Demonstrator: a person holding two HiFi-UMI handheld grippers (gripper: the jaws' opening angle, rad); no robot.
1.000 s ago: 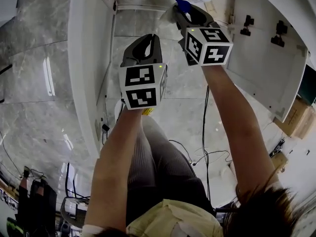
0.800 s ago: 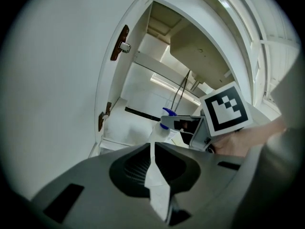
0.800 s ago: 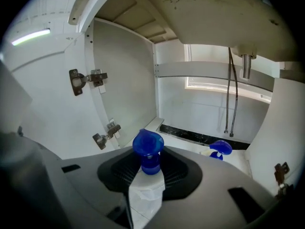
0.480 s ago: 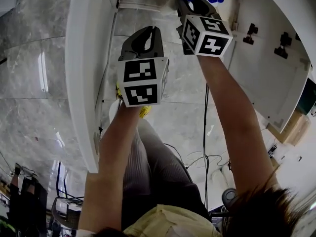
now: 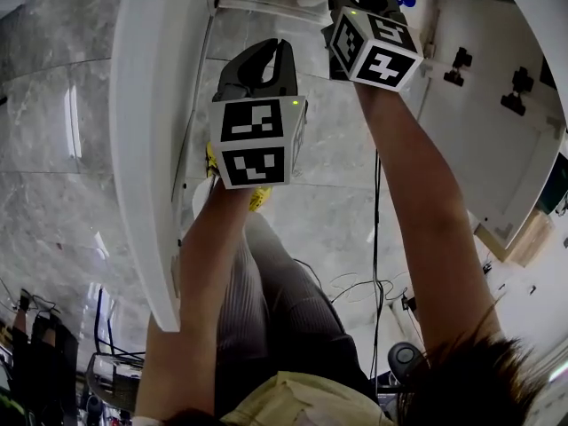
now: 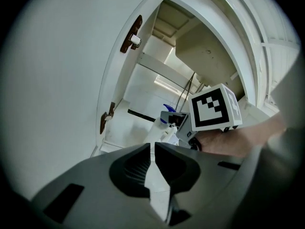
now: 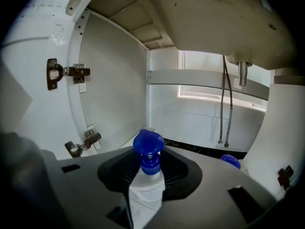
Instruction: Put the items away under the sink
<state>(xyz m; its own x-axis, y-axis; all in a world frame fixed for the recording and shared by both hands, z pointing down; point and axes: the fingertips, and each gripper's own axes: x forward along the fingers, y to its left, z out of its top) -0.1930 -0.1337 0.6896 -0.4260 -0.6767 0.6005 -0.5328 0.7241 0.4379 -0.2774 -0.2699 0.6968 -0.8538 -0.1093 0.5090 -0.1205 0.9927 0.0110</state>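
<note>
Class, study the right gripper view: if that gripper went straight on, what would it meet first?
Probably the white back wall of the under-sink cabinet, though depth is unclear; the way there looks free. The right gripper holds a blue-capped clear plastic bottle.

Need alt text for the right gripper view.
The right hand-held gripper is shut on a translucent plastic bottle with a blue top, pointed into the white under-sink cabinet. Two thin hoses hang at the back wall, and a second blue cap shows at lower right.
</note>
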